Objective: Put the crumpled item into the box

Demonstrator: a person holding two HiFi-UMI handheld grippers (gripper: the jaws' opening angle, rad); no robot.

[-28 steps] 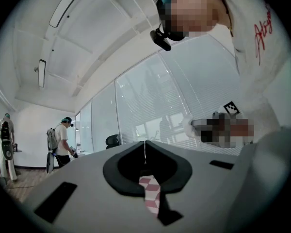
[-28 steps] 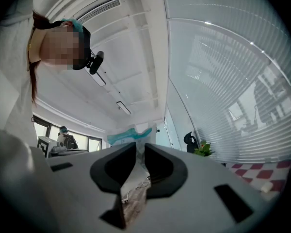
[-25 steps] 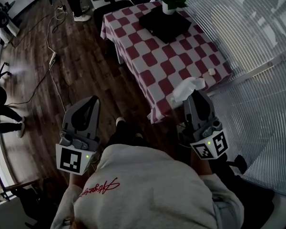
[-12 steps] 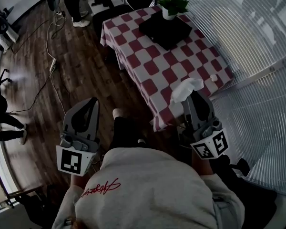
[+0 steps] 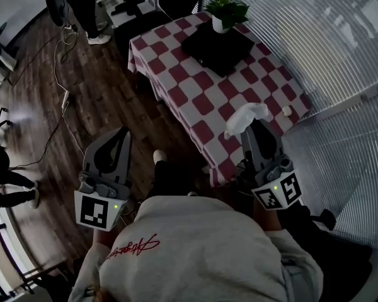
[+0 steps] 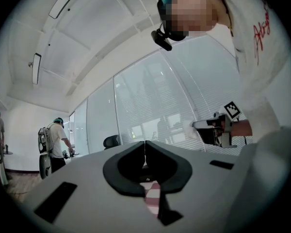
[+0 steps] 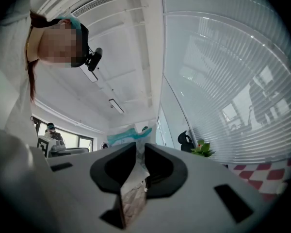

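My right gripper point(image 5: 255, 126) is shut on a crumpled white wrapper point(image 5: 246, 117), which sticks out past the jaw tips over the near corner of the checkered table point(image 5: 195, 90). In the right gripper view the wrapper point(image 7: 134, 147) is pinched between the jaws of my right gripper point(image 7: 138, 154) and shows a teal stripe on top. A flat black box point(image 5: 217, 44) lies at the table's far end, well beyond both grippers. My left gripper point(image 5: 116, 136) hangs over the wooden floor left of the table. In the left gripper view the jaws of my left gripper point(image 6: 145, 149) meet with nothing between them.
A potted plant point(image 5: 226, 10) stands just behind the box. A small white object point(image 5: 286, 111) lies near the table's right edge. Glass walls with blinds point(image 5: 340, 55) run along the right. Cables point(image 5: 66, 99), chairs and a standing person point(image 5: 82, 5) are at the far left.
The table and the box have slid nearer and lower in the head view as the person steps toward them. Both grippers keep their pose, and the right one keeps its hold on the wrapper.
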